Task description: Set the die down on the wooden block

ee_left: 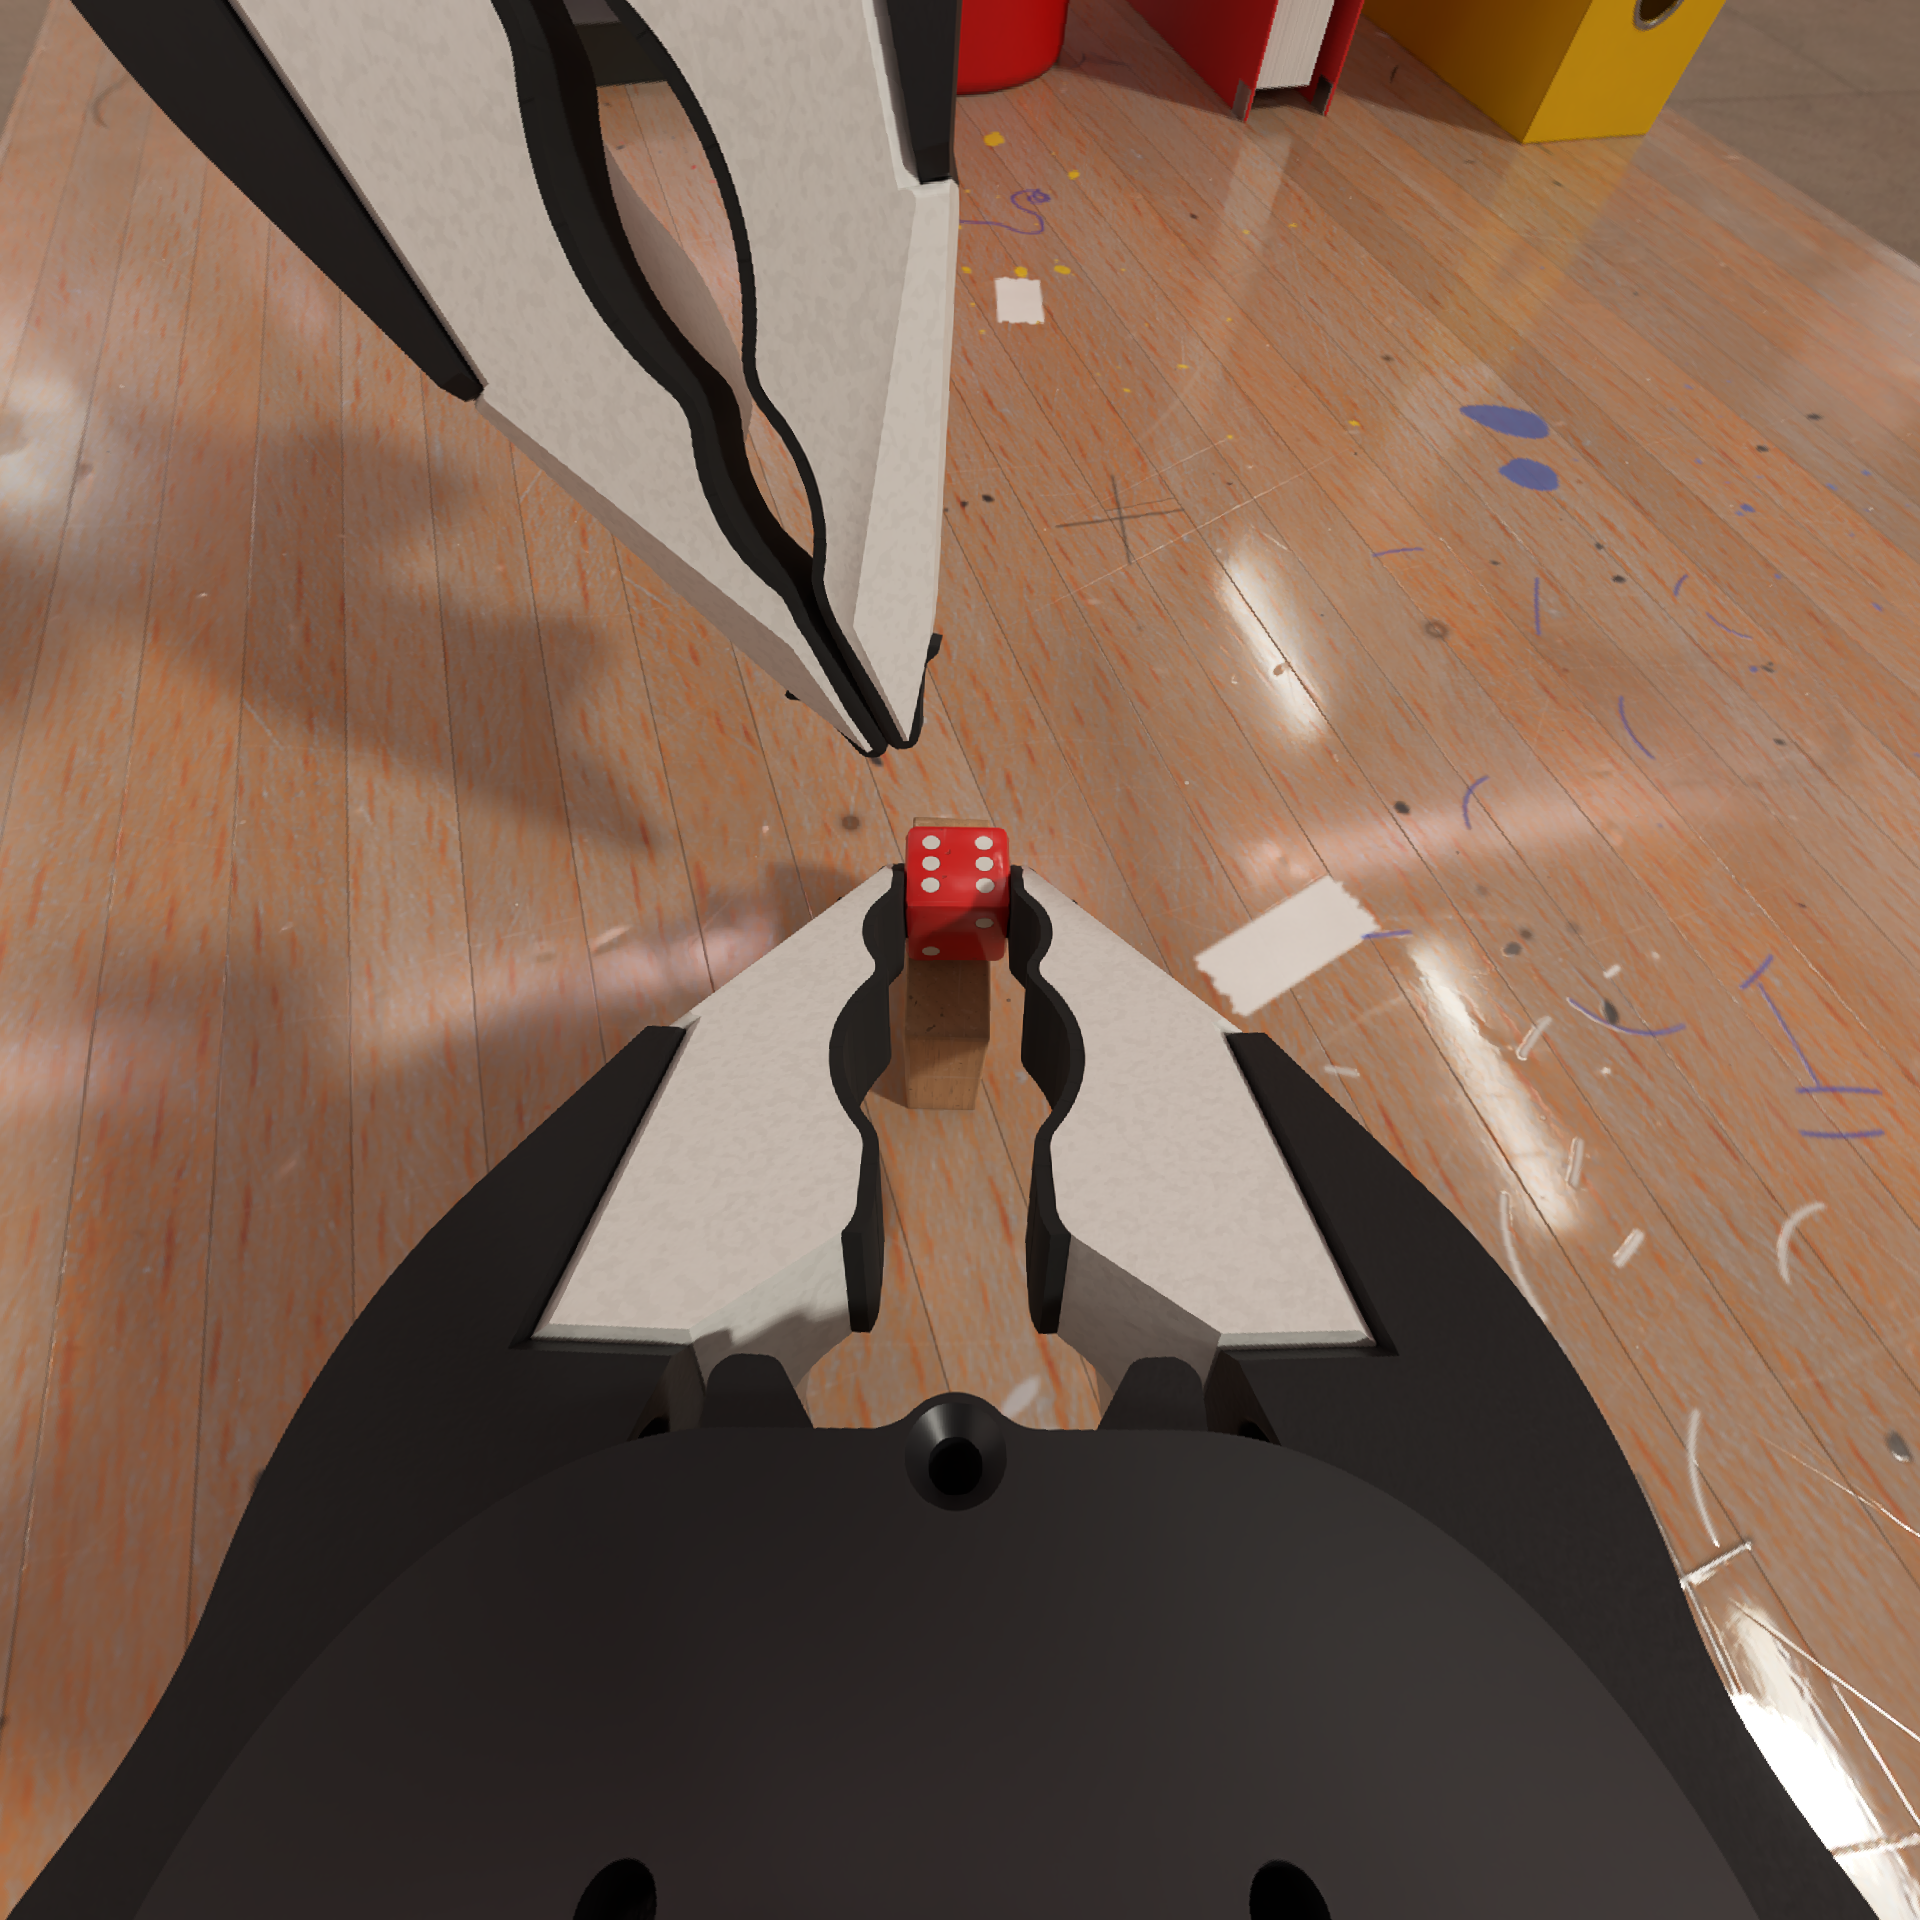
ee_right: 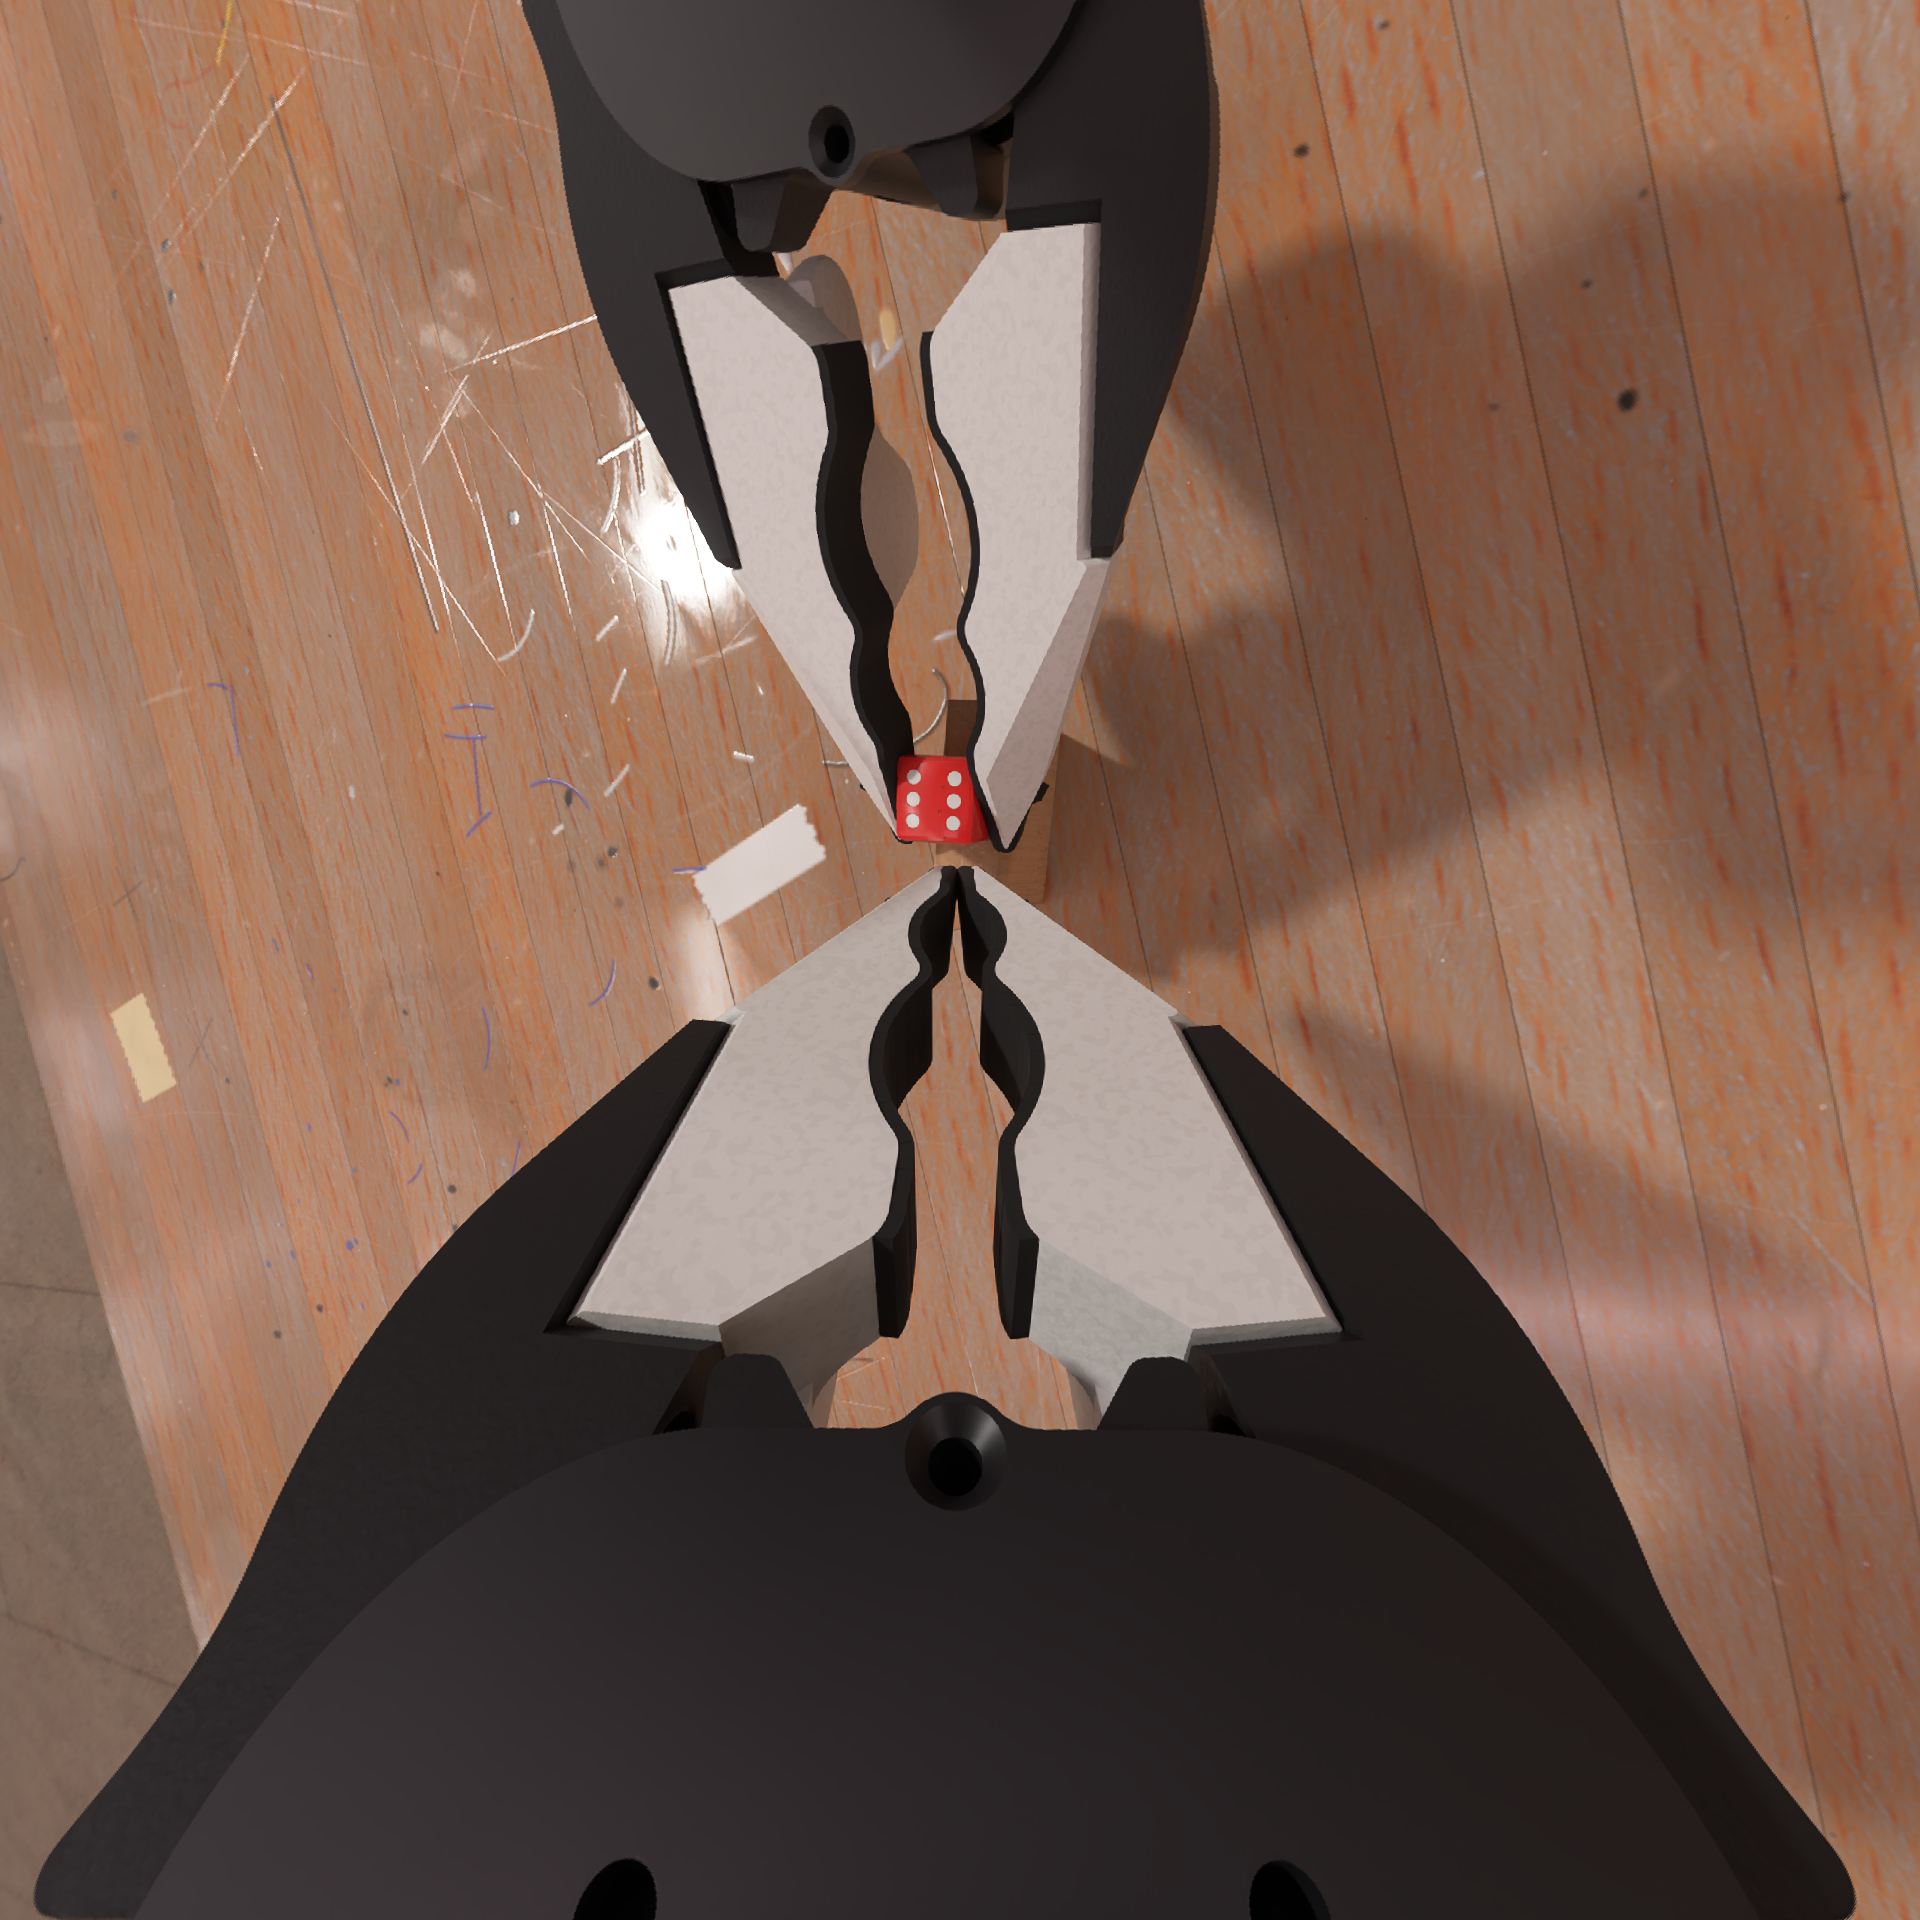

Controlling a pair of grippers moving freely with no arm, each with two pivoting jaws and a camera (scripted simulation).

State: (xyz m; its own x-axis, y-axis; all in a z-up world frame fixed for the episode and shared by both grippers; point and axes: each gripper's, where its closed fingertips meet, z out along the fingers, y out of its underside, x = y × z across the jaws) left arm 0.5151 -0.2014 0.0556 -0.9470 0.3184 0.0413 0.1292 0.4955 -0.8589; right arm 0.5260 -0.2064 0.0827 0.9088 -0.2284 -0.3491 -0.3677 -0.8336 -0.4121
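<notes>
The red die (ee_left: 956,894) with white pips sits between the fingertips of my left gripper (ee_left: 956,881), which is shut on it. The die is at the top of the upright wooden block (ee_left: 943,1039); I cannot tell whether it rests on it or hovers just above. My right gripper (ee_left: 883,743) comes in from the far side, shut and empty, with its tips just beyond the die. In the right wrist view, my right gripper (ee_right: 956,878) points at the die (ee_right: 938,798), held by the left gripper (ee_right: 940,826), with the block (ee_right: 1029,868) partly hidden behind.
The scratched, paint-marked wooden tabletop (ee_left: 1455,727) carries white tape scraps (ee_left: 1283,940). At the far back stand a red cylinder (ee_left: 1003,42), a red binder (ee_left: 1278,52) and a yellow box (ee_left: 1558,62). The table edge (ee_right: 114,1351) runs along the left of the right wrist view.
</notes>
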